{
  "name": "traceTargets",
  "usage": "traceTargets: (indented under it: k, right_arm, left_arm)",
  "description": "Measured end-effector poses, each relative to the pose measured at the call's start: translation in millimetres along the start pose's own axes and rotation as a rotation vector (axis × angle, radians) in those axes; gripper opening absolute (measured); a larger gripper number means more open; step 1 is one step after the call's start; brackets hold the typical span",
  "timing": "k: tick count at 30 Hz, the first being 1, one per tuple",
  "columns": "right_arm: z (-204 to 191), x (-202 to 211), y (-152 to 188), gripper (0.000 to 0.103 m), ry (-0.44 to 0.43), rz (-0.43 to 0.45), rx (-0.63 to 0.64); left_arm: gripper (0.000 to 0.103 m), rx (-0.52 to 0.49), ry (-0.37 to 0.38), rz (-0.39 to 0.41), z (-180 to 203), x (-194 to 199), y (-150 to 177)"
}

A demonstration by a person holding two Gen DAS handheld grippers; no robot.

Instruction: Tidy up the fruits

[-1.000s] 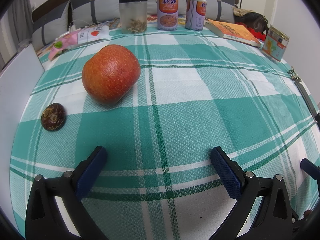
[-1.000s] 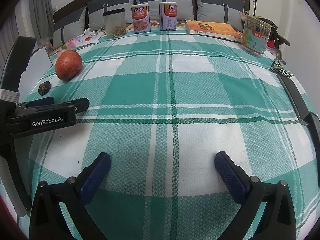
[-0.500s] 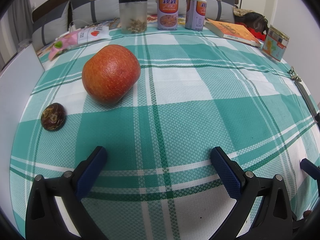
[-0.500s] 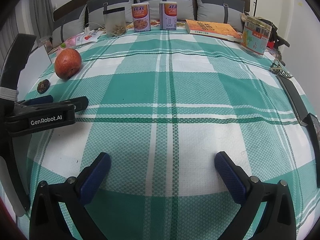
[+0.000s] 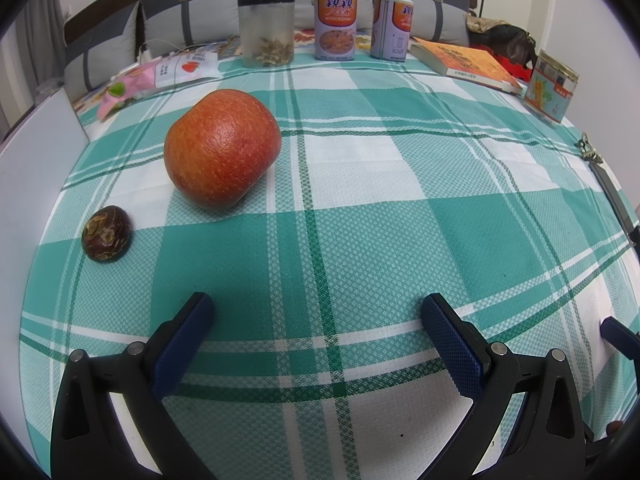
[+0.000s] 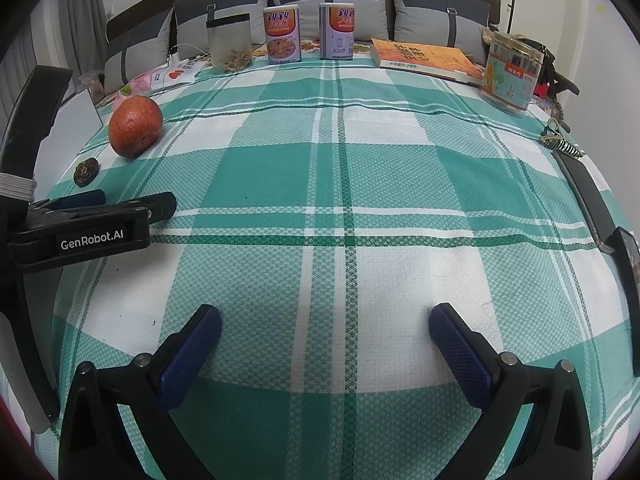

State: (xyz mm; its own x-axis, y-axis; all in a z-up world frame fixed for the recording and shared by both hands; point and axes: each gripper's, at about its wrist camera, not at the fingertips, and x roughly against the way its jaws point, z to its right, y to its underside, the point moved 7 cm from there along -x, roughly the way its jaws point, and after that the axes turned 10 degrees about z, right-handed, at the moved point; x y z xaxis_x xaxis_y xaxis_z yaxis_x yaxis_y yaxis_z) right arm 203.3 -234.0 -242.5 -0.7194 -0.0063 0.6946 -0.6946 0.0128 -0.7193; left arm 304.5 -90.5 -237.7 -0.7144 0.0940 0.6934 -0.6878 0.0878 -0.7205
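A big orange-red fruit [image 5: 222,154] lies on the green-and-white checked cloth [image 5: 380,220], left of centre in the left wrist view. A small dark brown wrinkled fruit [image 5: 106,233] sits nearer and further left, apart from it. My left gripper [image 5: 318,310] is open above bare cloth, well short of both fruits. In the right wrist view the same big fruit [image 6: 135,126] and small fruit [image 6: 86,171] appear far left, beyond the left gripper [image 6: 132,202] seen side-on. My right gripper [image 6: 325,320] is open over bare cloth, holding nothing.
Along the back edge stand a clear jar [image 5: 266,32], two printed cans [image 5: 334,24] [image 5: 390,26], an orange book [image 5: 466,64] and a round tin [image 6: 510,74]. Snack packets [image 5: 160,76] lie back left, a white board [image 5: 34,168] lines the left side, a dark strap [image 6: 588,196] runs on the right.
The right wrist view has shifted slightly, with the fruits and left gripper sitting a little lower and further right in frame. The left wrist view is unchanged.
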Motion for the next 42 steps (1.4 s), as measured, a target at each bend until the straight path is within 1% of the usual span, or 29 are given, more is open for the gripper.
traceTargets:
  k: [18, 20, 21, 22, 23, 25, 26, 28, 30, 31, 32, 33, 34, 35, 36, 39, 41, 42]
  right_arm:
    - [-0.2, -0.5, 0.1, 0.103, 0.005, -0.002, 0.006]
    - [-0.3, -0.5, 0.1, 0.103, 0.004, -0.002, 0.006]
    - [-0.3, -0.5, 0.1, 0.103, 0.004, -0.002, 0.006]
    - [-0.3, -0.6, 0.1, 0.103, 0.003, -0.003, 0.006]
    - [-0.2, -0.6, 0.2, 0.103, 0.003, -0.003, 0.006]
    - [-0.2, -1.0, 0.1, 0.103, 0.001, -0.003, 0.007]
    - [-0.2, -1.2, 0.1, 0.103, 0.002, -0.003, 0.008]
    - [-0.2, -1.3, 0.0, 0.103, 0.003, -0.003, 0.009]
    - [-0.3, -1.3, -0.2, 0.103, 0.004, -0.004, 0.009]
    - [-0.4, -1.4, -0.3, 0.103, 0.003, -0.005, 0.01]
    - [-0.3, -1.3, -0.7, 0.103, 0.0, -0.008, 0.009]
    - [-1.0, -2.0, -2.9, 0.103, -0.014, -0.018, -0.001]
    - [-3.2, -2.4, -8.0, 0.103, -0.04, -0.021, -0.018]
    - [-6.8, -2.1, -18.0, 0.103, -0.085, -0.014, -0.042]
    - [-11.7, -2.4, -31.1, 0.103, -0.117, -0.004, -0.052]
    - [-33.4, -9.6, -75.7, 0.103, -0.221, 0.015, -0.032]
    - [-54.6, -21.8, -104.2, 0.103, -0.296, 0.0, 0.003]
    - [-64.5, -27.9, -113.8, 0.103, -0.323, -0.01, 0.022]
  left_arm:
    - [0.103, 0.008, -0.004, 0.0, 1.2, -2.0, -0.3]
    - [0.103, -0.014, 0.019, -0.03, 1.4, 0.6, 2.3]
    - [0.102, -0.036, 0.052, -0.066, -0.3, 6.2, 5.8]
    - [0.1, -0.041, 0.072, -0.081, -4.9, 12.8, 8.4]
    - [0.1, -0.031, 0.112, -0.08, -17.2, 26.3, 10.0]
    - [0.1, 0.002, 0.17, -0.007, -44.4, 50.7, 2.6]
    - [0.1, 0.026, 0.194, 0.046, -66.9, 62.7, -7.5]
    - [0.1, 0.038, 0.2, 0.072, -96.7, 63.8, -22.2]
    - [0.099, 0.064, 0.193, 0.056, -123.3, 49.2, -33.4]
    - [0.092, 0.081, 0.195, 0.047, -131.0, 42.0, -35.4]
    - [0.082, 0.107, 0.193, 0.032, -140.1, 31.1, -36.1]
    - [0.068, 0.127, 0.193, 0.008, -145.3, 20.6, -35.0]
    - [0.064, 0.139, 0.195, -0.014, -146.5, 12.6, -31.8]
    - [0.064, 0.143, 0.192, -0.025, -148.1, 6.1, -28.8]
    - [0.065, 0.128, 0.174, -0.02, -148.8, 1.5, -26.2]
    - [0.065, 0.087, 0.156, -0.025, -144.9, -6.7, -23.4]
    - [0.068, 0.067, 0.124, -0.015, -145.7, -11.1, -25.3]
    - [0.073, 0.063, 0.112, -0.013, -147.3, -13.4, -27.0]
